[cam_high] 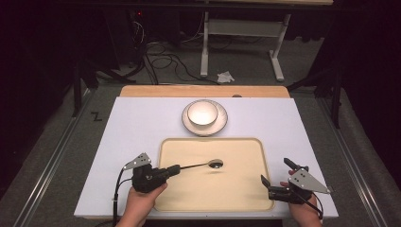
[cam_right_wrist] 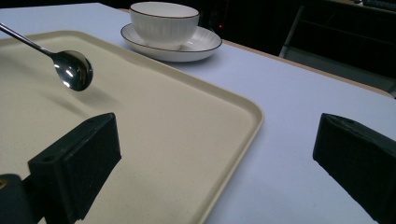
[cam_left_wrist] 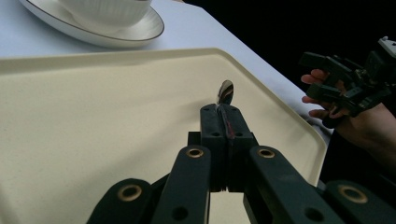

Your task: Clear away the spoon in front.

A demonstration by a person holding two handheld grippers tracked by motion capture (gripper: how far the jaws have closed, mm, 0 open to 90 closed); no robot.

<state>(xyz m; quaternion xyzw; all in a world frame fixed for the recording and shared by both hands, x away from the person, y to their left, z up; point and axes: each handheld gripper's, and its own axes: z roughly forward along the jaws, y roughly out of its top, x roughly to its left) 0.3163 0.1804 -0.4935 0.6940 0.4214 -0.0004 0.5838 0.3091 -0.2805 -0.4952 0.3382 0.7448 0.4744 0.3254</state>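
When you look down from the high view, your left gripper (cam_high: 174,169) is clamped on the spoon (cam_high: 203,165), which hangs just over the tan tray (cam_high: 255,189). Your right gripper (cam_high: 276,178) sits with jaws apart at the tray's right edge. A bowl (cam_high: 202,112) on a plate (cam_high: 222,122) waits beyond the tray on the bench (cam_high: 142,118).

From the left gripper view, the jaws are tight on the spoon handle.

From the right gripper view, the jaws are wide apart and hold nothing.

I think the spoon is picked up but not put anywhere yet. I see no words to read.
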